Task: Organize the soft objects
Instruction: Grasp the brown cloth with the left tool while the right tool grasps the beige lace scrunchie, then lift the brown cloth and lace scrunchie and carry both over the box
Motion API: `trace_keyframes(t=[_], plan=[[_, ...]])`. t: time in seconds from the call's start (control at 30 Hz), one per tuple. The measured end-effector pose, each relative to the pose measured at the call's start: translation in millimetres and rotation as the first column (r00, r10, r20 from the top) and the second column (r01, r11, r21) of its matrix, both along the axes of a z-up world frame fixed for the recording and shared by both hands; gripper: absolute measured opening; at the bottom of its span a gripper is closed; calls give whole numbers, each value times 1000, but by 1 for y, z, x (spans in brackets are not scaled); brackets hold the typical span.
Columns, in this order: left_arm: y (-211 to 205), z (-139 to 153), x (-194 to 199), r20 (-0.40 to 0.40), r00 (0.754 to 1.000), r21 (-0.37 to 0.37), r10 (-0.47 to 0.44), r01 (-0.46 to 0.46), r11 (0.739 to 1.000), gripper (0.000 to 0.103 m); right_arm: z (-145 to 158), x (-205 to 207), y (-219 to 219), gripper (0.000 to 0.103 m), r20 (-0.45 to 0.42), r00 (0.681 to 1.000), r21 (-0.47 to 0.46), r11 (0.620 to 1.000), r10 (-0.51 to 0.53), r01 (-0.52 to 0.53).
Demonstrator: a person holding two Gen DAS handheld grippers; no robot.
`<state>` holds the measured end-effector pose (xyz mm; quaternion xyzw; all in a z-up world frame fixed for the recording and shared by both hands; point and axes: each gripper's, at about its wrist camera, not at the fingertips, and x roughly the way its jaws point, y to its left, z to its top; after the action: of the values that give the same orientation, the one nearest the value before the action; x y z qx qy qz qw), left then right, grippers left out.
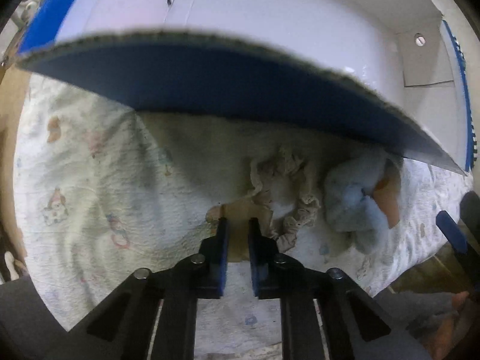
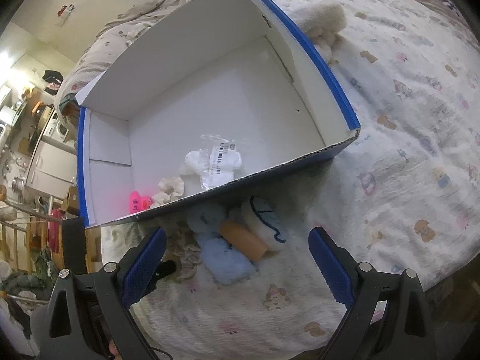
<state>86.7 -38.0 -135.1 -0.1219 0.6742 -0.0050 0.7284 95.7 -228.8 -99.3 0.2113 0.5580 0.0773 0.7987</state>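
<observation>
My left gripper (image 1: 239, 223) points down at the bed and is shut on a flat edge of a beige ruffled scrunchie (image 1: 306, 207), just in front of the blue box wall (image 1: 210, 90). Right of it lies a light blue plush toy (image 1: 348, 198) with an orange piece (image 1: 388, 204). My right gripper (image 2: 238, 232) hovers open and wide above the same pile: the blue plush (image 2: 219, 258), an orange cylinder (image 2: 243, 240), a white piece with blue lines (image 2: 267, 219) and the beige scrunchie (image 2: 187, 252). Nothing sits between its pads.
The open box (image 2: 330, 69), blue outside and white inside, holds a bagged white plush (image 2: 216, 162), a white scrunchie (image 2: 169, 187) and a pink item (image 2: 138, 202). A cream fluffy thing (image 2: 324, 21) lies behind it. The patterned bedsheet (image 2: 405, 150) spreads right; the bed edge drops off at left.
</observation>
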Motion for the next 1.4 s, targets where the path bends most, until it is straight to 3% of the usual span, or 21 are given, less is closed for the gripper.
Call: trace_keyframes(t=[0.13, 0.27, 0.4, 0.5, 0.63, 0.73, 0.9, 0.97, 1.03, 1.1, 1.4], plan=[[0, 13, 1, 28, 1000, -18, -9, 10, 1000, 8, -2, 1, 2, 102, -7, 1000, 8, 1000, 12, -12], [12, 42, -9, 86, 996, -25, 4, -2, 1000, 7, 2, 0, 12, 101, 20, 997, 77, 995, 69, -71], [26, 67, -21, 162, 987, 26, 9, -13, 1000, 7, -4, 1, 30, 78, 12, 987, 219, 962, 162, -160], [43, 81, -30, 216, 976, 62, 23, -37, 997, 7, -13, 2, 49, 64, -22, 974, 249, 944, 227, -215], [71, 83, -35, 229, 971, 48, 63, -76, 996, 7, -32, 6, 80, 64, -98, 952, 290, 923, 292, -253], [78, 82, -35, 233, 968, 42, 88, -101, 994, 7, -48, 12, 102, 64, -165, 941, 245, 937, 294, -250], [82, 80, -37, 238, 966, 48, 101, -115, 992, 7, -80, 19, 129, 63, -265, 933, 31, 969, 246, -246], [81, 79, -36, 235, 967, 51, 96, -111, 993, 7, -81, 20, 134, 58, -251, 936, 6, 967, 246, -253], [80, 79, -35, 235, 968, 54, 90, -105, 993, 7, -80, 19, 136, 28, -239, 933, 5, 961, 269, -276], [79, 79, -34, 237, 968, 60, 87, -104, 993, 7, -80, 17, 134, 17, -239, 928, 14, 956, 286, -292], [73, 76, -34, 236, 969, 82, 75, -97, 992, 7, -39, -8, 124, 13, -71, 923, 36, 925, 379, -377]])
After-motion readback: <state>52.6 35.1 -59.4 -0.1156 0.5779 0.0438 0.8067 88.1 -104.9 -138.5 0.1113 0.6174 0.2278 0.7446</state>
